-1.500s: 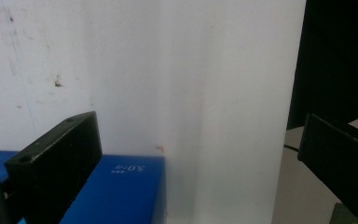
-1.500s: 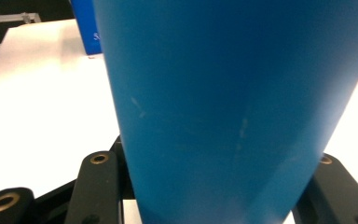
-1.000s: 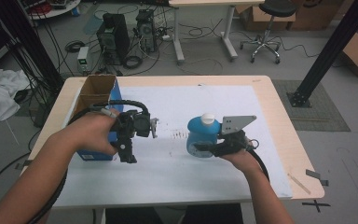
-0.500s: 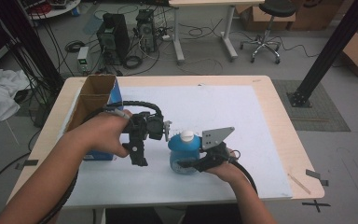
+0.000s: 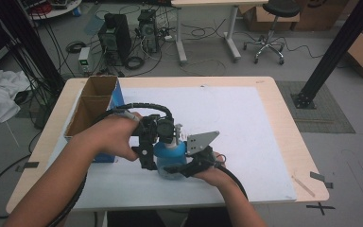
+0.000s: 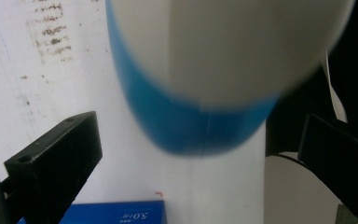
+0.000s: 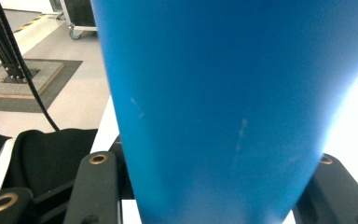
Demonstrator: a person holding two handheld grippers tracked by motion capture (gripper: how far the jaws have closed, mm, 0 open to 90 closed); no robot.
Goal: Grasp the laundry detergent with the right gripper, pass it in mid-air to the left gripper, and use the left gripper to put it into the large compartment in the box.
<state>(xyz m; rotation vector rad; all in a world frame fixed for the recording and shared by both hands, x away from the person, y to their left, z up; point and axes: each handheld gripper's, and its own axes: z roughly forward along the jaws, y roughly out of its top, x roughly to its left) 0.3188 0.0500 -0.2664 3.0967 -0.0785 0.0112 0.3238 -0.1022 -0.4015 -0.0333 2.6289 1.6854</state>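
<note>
A blue bottle point(image 5: 170, 155) with a white cap stands near the table's front middle. My right gripper point(image 5: 183, 167) is shut on its lower body; in the right gripper view the blue wall point(image 7: 223, 107) sits tight between both black jaws. My left gripper point(image 5: 152, 158) comes in from the left at the bottle's top. Its jaws stand wide open in the left gripper view, one on each side of the blurred white cap point(image 6: 242, 42) and the blue shoulder point(image 6: 200, 130) below it. Neither left fingertip point(image 6: 56, 158) touches the bottle.
An open cardboard box point(image 5: 90, 108) with a blue side stands at the table's left edge, just behind my left hand. A white mat point(image 5: 250, 123) covers most of the tabletop point(image 5: 288, 113). Beyond the table are computer cases, cables and a stool.
My right gripper has carried the bottle leftward and a little down. The left gripper has moved right, and its open jaws now flank the bottle's top.
</note>
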